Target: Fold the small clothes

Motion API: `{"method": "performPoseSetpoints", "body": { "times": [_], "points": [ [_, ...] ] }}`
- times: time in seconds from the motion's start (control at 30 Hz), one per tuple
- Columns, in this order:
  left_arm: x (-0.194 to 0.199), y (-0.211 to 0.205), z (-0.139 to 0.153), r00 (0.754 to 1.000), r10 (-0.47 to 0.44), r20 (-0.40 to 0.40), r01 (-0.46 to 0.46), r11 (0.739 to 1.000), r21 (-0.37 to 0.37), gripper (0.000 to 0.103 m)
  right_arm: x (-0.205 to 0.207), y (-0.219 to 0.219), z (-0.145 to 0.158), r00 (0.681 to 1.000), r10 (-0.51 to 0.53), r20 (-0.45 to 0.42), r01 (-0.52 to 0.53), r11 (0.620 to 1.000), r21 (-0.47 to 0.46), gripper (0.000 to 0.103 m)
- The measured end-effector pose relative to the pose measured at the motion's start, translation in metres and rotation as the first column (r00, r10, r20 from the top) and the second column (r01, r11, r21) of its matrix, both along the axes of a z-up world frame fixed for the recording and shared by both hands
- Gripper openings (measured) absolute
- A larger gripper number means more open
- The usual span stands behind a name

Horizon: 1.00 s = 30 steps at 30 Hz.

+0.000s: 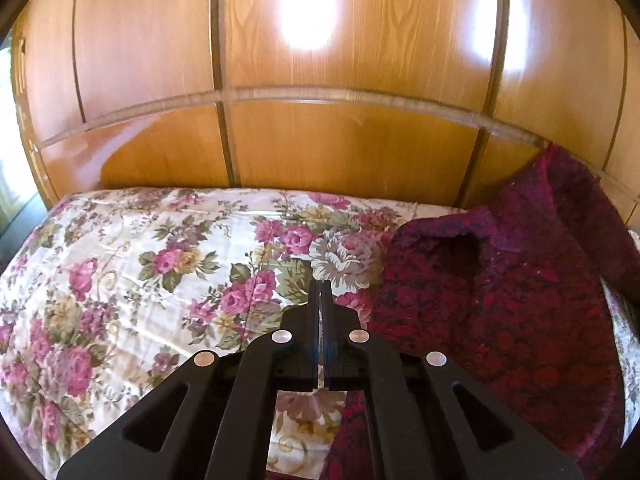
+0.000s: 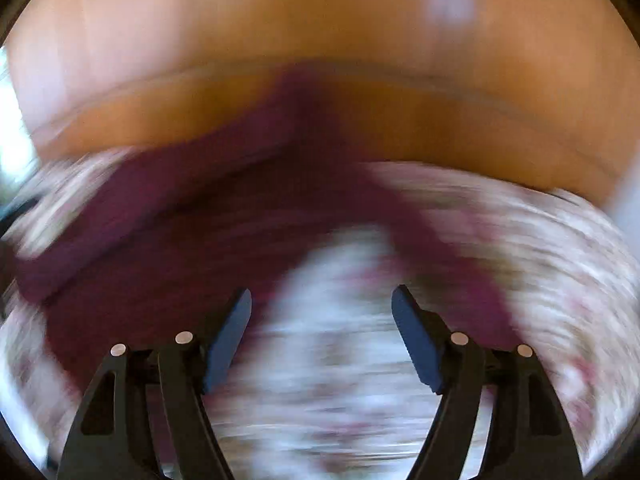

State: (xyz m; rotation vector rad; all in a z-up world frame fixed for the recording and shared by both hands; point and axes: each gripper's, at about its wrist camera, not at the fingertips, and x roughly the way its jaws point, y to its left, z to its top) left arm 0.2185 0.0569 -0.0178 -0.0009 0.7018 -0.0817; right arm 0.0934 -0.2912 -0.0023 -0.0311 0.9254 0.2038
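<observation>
Grippers tilted downward over the bed; left gripper (image 1: 320, 286) pressed together, empty; right gripper (image 2: 322, 294) spread, seemingly empty though blurred, maroon garment (image 2: 168, 248) beyond its left jaw.

A floral-quilted bed (image 1: 120, 260) bears a dark red garment (image 1: 500, 300) on its right side.

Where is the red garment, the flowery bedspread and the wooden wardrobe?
garment (image 1: 500, 312), left wrist view, on the middle of its cloth.
bedspread (image 1: 132, 264), left wrist view, on a bare flowered patch.
wardrobe (image 1: 352, 144), left wrist view, on a lower door panel.
</observation>
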Motion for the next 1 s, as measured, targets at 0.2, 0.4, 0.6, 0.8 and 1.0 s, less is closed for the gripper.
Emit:
{"method": "performPoseSetpoints", "body": {
  "times": [0.2,0.4,0.6,0.8,1.0],
  "points": [
    [-0.049,0.009,0.034,0.992,-0.090,0.088,0.097,0.993,-0.074,0.009,0.050,0.141,-0.026,0.969,0.242,-0.049,-0.238,0.968,0.077,0.061],
    [-0.119,0.000,0.035,0.927,-0.363,0.094,0.375,0.910,-0.178,0.056,0.126,0.175,-0.020,0.985,0.172,-0.032,-0.161,0.962,0.218,0.065],
    [-0.121,-0.012,-0.017,0.937,-0.344,-0.062,0.329,0.927,-0.178,0.056,0.162,0.211,-0.008,0.981,0.190,-0.042,-0.178,0.963,0.201,0.079],
    [-0.065,0.013,-0.040,0.961,-0.213,-0.175,0.163,0.952,-0.261,0.056,0.123,0.183,-0.002,0.980,0.196,-0.018,-0.184,0.946,0.266,0.089],
    [-0.074,0.005,-0.037,0.951,-0.243,-0.193,0.209,0.961,-0.180,0.056,0.050,0.089,-0.017,0.998,0.050,-0.049,-0.032,0.949,0.314,0.091]
  ]
}}
